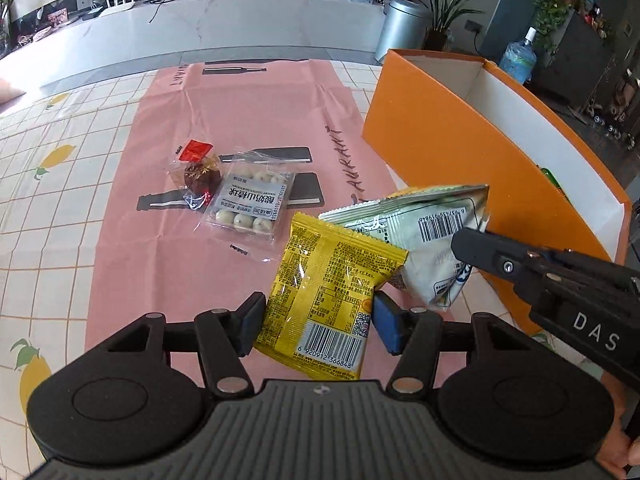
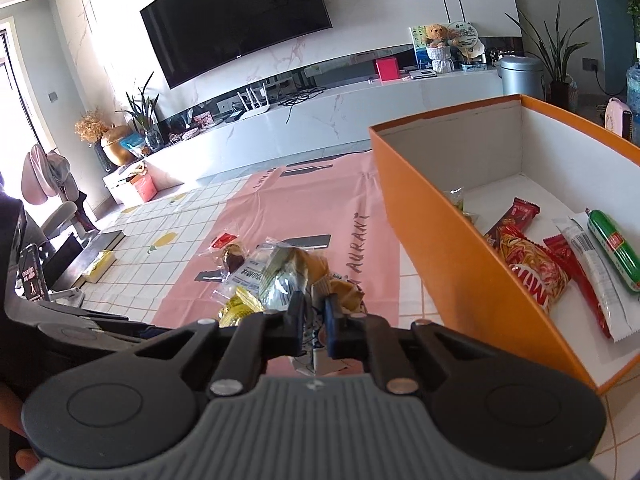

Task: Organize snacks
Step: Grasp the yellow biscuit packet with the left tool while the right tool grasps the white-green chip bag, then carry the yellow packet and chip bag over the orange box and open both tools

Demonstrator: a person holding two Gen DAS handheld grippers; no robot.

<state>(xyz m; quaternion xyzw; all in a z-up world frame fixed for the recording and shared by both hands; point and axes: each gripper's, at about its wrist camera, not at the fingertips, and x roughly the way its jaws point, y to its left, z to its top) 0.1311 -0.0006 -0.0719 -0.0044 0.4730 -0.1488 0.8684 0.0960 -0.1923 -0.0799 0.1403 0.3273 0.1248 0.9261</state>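
We count four snack items outside the box. One yellow packet sits between the pads of the left claw, which grips it, barcode side up. One white-and-green packet is pinched at its edge by the right claw, whose jaws are closed on it, just beside the orange box. Two more lie on the pink mat: one clear pack of white balls and, touching it, one dark sweet in a clear wrapper with a red tag. Inside the box we count at least five items, among them one green sausage, two red bars and one red noodle packet. The mat covers part of one counter with a lemon-print cloth.
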